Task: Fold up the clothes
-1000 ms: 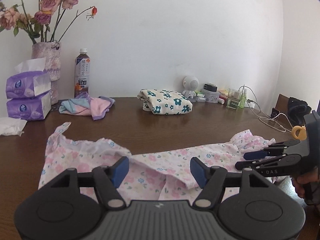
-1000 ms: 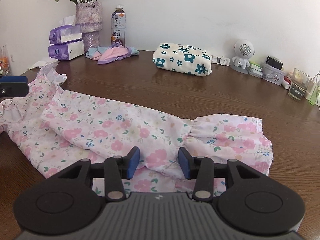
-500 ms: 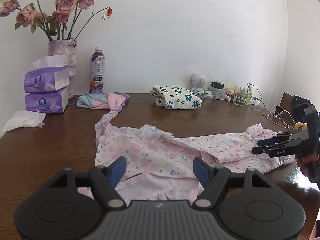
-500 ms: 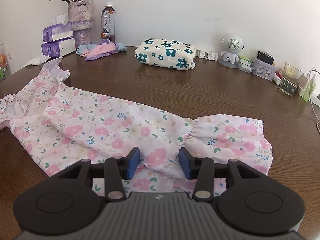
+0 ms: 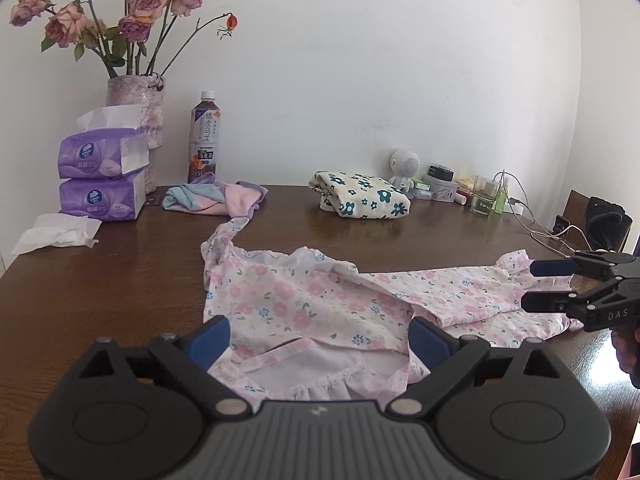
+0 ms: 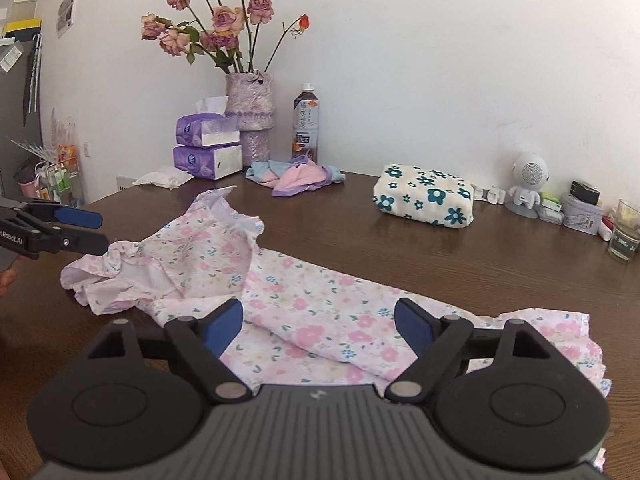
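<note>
While both tools gape, floral garment (image 5: 320, 304) lies btwn, untouched.

A dark wooden worktop (image 5: 120, 280) carries a rumpled pink floral garment (image 5: 320, 304) at its middle. Along the back lie a folded teal-flowered cloth (image 5: 362, 199), a pastel cloth heap (image 5: 216, 199), stacked tissue packs (image 5: 102, 174), a vase (image 6: 251, 120) and a tea bottle (image 5: 205, 140).

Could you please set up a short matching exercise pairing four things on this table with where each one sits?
Things:
1. pink floral garment
2. tissue packs
3. folded blue-flowered cloth
4. drink bottle

Places:
A. stacked at the far left
B. spread out nearest the grippers
C. upright against the wall
D. beside the small white robot figure

Pairs: 1-B, 2-A, 3-D, 4-C
</note>
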The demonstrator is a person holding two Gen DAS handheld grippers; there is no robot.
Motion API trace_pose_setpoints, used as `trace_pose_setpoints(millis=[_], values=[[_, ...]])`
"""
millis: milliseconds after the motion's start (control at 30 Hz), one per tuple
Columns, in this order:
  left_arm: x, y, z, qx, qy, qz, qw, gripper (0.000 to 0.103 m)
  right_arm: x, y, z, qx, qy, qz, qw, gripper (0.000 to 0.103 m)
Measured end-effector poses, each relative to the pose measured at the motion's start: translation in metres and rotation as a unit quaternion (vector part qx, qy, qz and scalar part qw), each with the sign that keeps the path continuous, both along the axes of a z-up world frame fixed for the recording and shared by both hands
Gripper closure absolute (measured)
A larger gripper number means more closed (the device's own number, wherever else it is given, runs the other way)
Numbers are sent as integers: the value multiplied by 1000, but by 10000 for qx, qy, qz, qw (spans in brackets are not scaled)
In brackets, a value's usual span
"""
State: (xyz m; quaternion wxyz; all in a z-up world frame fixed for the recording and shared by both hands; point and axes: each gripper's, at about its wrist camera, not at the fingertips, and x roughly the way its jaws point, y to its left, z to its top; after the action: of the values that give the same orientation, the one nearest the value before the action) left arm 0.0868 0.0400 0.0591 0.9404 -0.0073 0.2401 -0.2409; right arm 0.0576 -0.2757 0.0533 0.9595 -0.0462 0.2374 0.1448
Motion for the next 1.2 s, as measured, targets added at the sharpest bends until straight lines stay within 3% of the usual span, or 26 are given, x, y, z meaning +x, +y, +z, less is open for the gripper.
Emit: trace_pose_setpoints(millis=[300,533,967,1200], values=[[-11,9,1,20,-52,8,10000,7,-7,26,-11,-155,120,196,9996,15],[-21,15,-1,70,-70,5,10000,7,-11,37,-10,-291,-70,192,9994,15],[-49,18,2,776,-307,-88,9965,9,-25,45,-16,-683,-185,509,9962,18],[-65,10,0,1272,-349,-425,9904,9,-34,50,-19,-760,-227,588,9951,18]])
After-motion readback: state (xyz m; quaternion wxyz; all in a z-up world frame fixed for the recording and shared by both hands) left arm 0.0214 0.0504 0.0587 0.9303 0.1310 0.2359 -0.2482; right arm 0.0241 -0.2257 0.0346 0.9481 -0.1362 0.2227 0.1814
